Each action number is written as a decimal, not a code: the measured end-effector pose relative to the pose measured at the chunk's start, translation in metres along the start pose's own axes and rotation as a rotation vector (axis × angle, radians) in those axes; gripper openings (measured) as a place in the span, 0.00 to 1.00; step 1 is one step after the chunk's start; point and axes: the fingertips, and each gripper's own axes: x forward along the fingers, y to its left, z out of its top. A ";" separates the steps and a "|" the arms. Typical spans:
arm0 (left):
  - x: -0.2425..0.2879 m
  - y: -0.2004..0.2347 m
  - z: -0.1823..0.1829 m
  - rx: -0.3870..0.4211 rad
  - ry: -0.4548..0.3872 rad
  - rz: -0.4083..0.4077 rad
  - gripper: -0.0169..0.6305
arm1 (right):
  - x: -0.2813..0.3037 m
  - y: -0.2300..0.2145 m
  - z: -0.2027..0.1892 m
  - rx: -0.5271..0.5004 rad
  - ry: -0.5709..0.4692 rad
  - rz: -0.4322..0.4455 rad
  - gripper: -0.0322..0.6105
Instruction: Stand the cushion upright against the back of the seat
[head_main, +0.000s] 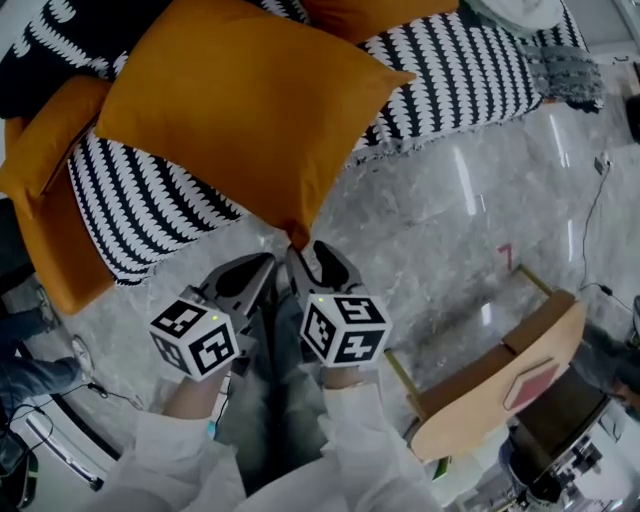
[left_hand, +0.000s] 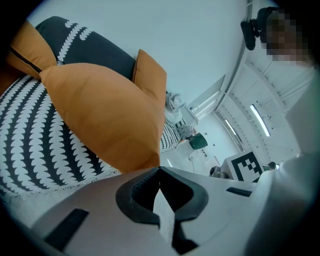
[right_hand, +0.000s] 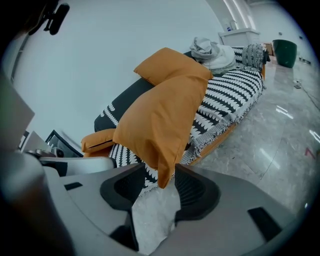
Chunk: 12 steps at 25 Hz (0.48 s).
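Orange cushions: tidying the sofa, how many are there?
3: large cushion at the seat's front, second cushion behind it, small cushion at the seat's end. Others may be hidden.

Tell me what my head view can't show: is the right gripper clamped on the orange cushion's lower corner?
Observer: No. The right gripper view shows the right gripper with its jaws apart. The cushion corner hangs between them, not pinched.
Operator: And the left?
Observer: The left gripper has its jaw tips together right at that corner. I can't tell whether any fabric is caught.
Operator: Is the cushion up against the back?
Observer: Not upright. It leans on the sofa, and a second orange cushion sits behind it, nearer the backrest.
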 end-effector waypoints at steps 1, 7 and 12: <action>0.002 0.005 -0.001 -0.002 -0.009 0.001 0.04 | 0.005 -0.002 -0.002 -0.003 0.001 -0.002 0.32; -0.001 0.017 -0.002 -0.015 -0.020 0.005 0.04 | 0.020 0.003 -0.010 -0.002 0.013 -0.005 0.34; 0.010 0.030 -0.004 -0.027 0.004 0.010 0.04 | 0.039 -0.006 -0.012 0.031 0.020 -0.019 0.35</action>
